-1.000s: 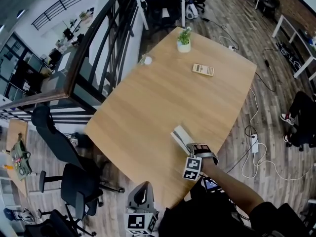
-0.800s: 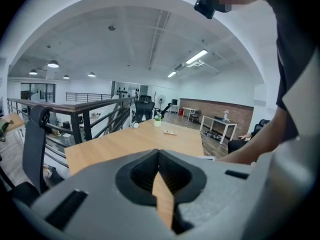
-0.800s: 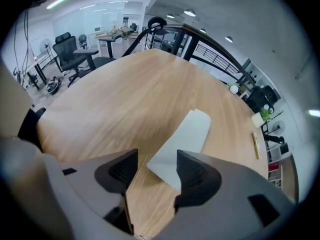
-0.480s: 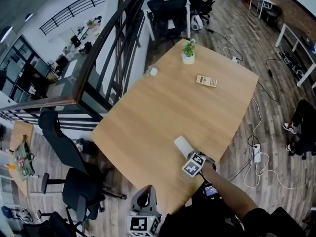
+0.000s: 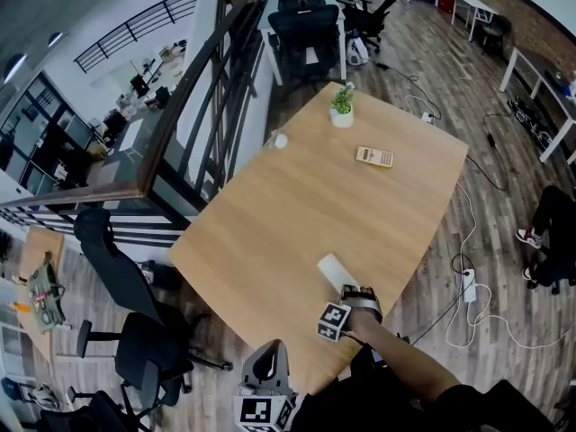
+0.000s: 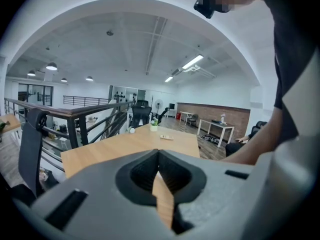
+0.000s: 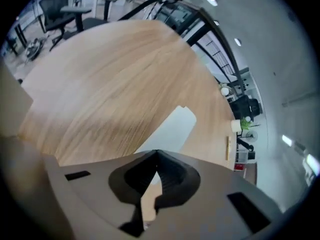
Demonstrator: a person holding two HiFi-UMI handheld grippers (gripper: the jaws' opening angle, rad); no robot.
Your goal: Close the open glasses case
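Observation:
The white glasses case (image 5: 332, 272) lies flat with its lid down on the wooden table (image 5: 297, 205), near the front right edge. My right gripper (image 5: 354, 293) hovers just behind the case's near end, shut with nothing between its jaws. In the right gripper view the case (image 7: 171, 130) shows just beyond the shut gripper (image 7: 157, 153). My left gripper (image 5: 265, 349) hangs off the table's front edge, away from the case. Its jaws (image 6: 159, 152) meet at the tips and hold nothing.
A small potted plant (image 5: 341, 113), a flat tan device (image 5: 373, 157) and a small white object (image 5: 281, 140) sit at the table's far end. A dark railing (image 5: 193, 106) runs along the left side. Office chairs (image 5: 135, 331) stand below the left edge.
The case's lid, raised a second ago, now lies flat. My right gripper has drawn back a little toward the person.

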